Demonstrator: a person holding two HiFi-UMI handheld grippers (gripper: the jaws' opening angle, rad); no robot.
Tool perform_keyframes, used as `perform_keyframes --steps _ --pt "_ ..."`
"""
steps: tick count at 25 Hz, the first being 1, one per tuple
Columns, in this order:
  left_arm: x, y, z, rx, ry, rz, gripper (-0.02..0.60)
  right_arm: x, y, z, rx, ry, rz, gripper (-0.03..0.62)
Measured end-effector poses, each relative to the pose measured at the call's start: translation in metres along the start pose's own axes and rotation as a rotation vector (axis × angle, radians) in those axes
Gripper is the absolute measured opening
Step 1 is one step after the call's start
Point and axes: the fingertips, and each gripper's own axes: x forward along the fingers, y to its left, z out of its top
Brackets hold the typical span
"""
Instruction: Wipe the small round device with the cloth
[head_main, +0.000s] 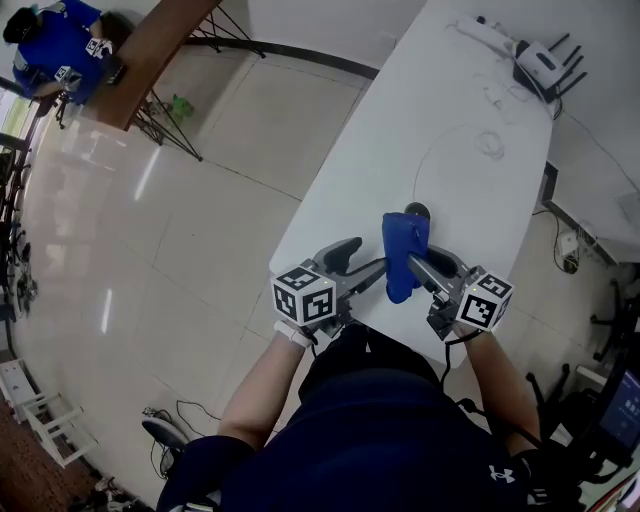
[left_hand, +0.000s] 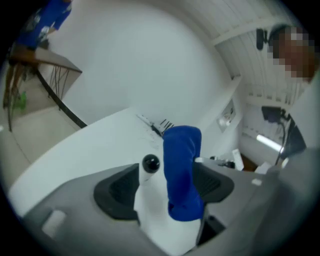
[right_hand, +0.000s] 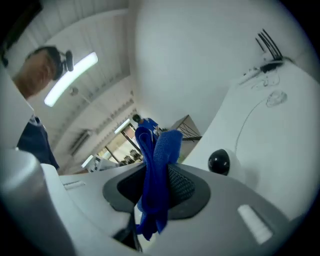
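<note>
At the table's near end, head view: two grippers side by side, each with one black-and-white marker cube.
Table: one long white table (head_main: 440, 120) with a smooth top and rounded corners.
Cloth: one blue cloth (head_main: 405, 255), soft and folded, hanging from the right gripper (head_main: 415, 265).
Device: one small round device (head_main: 417, 211) with a dark dome, on the table just beyond the cloth.
Far end: one router (head_main: 545, 62) with thin black antennas.
Left gripper view: left gripper (head_main: 368, 256) jaws spread wide, with two dark ribbed pads pressing on nothing. The cloth hangs between them. The device's white body and glossy black dome stand beyond.
Right gripper view: jaws pinching the woven cloth between two dark textured pads. The device sits to the right.
</note>
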Motion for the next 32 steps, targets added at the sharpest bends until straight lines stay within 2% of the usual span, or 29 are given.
perform_keyframes --steps 2,4,7,9,10,11,12,15,17,19,21,23,25,28,30,32 --pt "0.008 -0.022 0.016 -0.087 -0.050 -0.168 0.377 -0.008 0.014 0.017 0.090 -0.059 0.125 0.112" --pt "0.015 -0.045 0.032 -0.151 -0.078 -0.322 0.392 -0.014 0.025 0.027 0.164 -0.095 0.237 0.112" --pt "0.022 -0.077 0.045 -0.187 -0.058 -0.473 0.397 -0.017 0.030 0.033 0.225 -0.122 0.312 0.112" --pt "0.024 -0.088 0.045 -0.188 -0.034 -0.506 0.395 -0.017 0.030 0.030 0.250 -0.136 0.326 0.112" --pt "0.026 -0.089 0.043 -0.185 -0.027 -0.504 0.350 -0.016 0.029 0.029 0.262 -0.144 0.328 0.112" --pt "0.027 -0.087 0.041 -0.188 -0.026 -0.492 0.231 -0.016 0.028 0.028 0.275 -0.151 0.328 0.112" --pt "0.028 -0.083 0.040 -0.199 -0.028 -0.477 0.181 -0.015 0.025 0.027 0.286 -0.159 0.325 0.114" --pt "0.030 -0.070 0.039 -0.199 -0.040 -0.424 0.160 -0.015 0.019 0.029 0.286 -0.176 0.302 0.140" --pt "0.031 -0.054 0.040 -0.120 -0.030 -0.347 0.155 -0.020 0.006 0.033 0.254 -0.197 0.223 0.173" --pt "0.032 -0.029 0.043 -0.028 0.006 -0.234 0.145 -0.026 -0.022 0.038 0.186 -0.213 0.045 0.148" --pt "0.035 -0.006 0.049 0.039 0.053 -0.164 0.141 -0.027 -0.057 0.035 0.066 -0.161 -0.157 0.137" --pt "0.044 0.007 0.053 0.124 0.121 -0.135 0.140 -0.021 -0.088 0.025 -0.059 -0.061 -0.292 0.138" --pt "0.062 0.010 0.052 0.255 0.220 -0.122 0.141 -0.009 -0.111 0.016 -0.155 0.022 -0.345 0.144" --pt "0.088 0.005 0.049 0.493 0.393 -0.146 0.141 0.007 -0.118 0.011 -0.246 0.080 -0.355 0.166" --pt "0.097 -0.001 0.047 0.632 0.505 -0.195 0.141 0.011 -0.112 0.011 -0.316 0.083 -0.382 0.174" --pt "0.106 -0.013 0.041 0.705 0.626 -0.288 0.141 0.015 -0.108 0.010 -0.385 0.091 -0.405 0.178"
